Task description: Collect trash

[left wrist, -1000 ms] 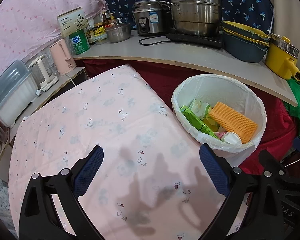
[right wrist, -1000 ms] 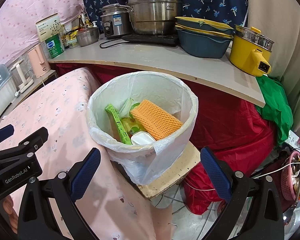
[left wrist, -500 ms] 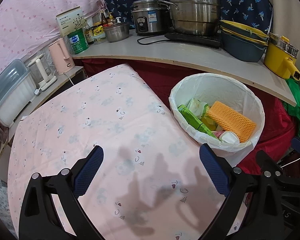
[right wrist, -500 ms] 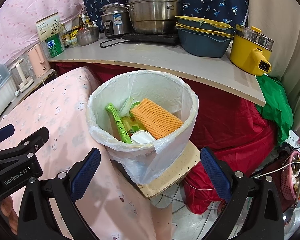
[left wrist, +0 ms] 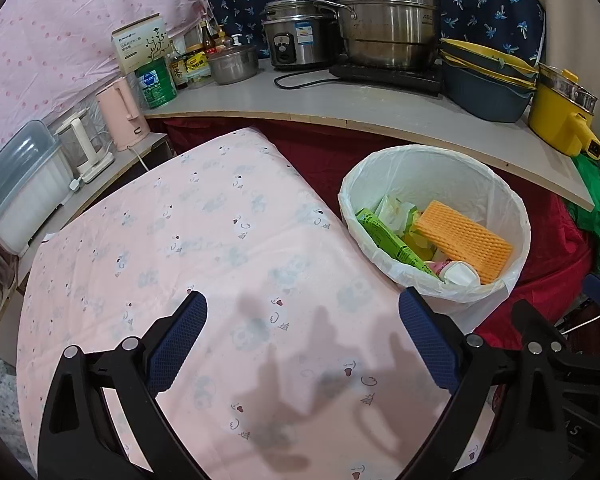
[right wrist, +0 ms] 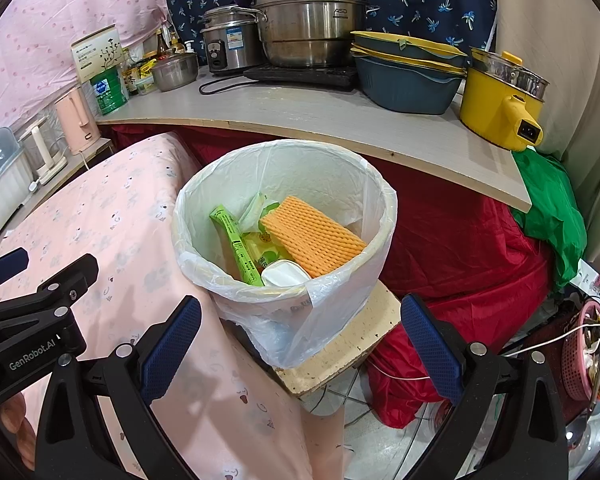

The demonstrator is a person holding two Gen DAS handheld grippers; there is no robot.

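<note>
A white bin with a plastic liner [left wrist: 380,184] [right wrist: 380,208] stands beside the pink-covered table [left wrist: 220,240] [right wrist: 100,220]. Inside lie an orange foam net [left wrist: 464,236] [right wrist: 312,236], a green packet [left wrist: 384,232] [right wrist: 236,244], a white cup [left wrist: 462,276] [right wrist: 284,274] and crumpled wrappers. My left gripper [left wrist: 302,312] is open and empty above the table's near part, left of the bin. My right gripper [right wrist: 300,316] is open and empty, low in front of the bin. The left gripper's body shows at the left of the right wrist view [right wrist: 32,320].
A grey counter [left wrist: 380,100] [right wrist: 320,116] behind the bin carries steel pots [left wrist: 388,24], a rice cooker [left wrist: 296,40], blue-yellow basins [right wrist: 404,76] and a yellow pot [right wrist: 500,104]. A pink kettle [left wrist: 120,116] stands left. Red cloth [right wrist: 460,248] and a green bag [right wrist: 548,200] lie right.
The left gripper has drawn slightly back and left, so the bin sits a little further from it. The right gripper has barely moved. Both stay open and empty.
</note>
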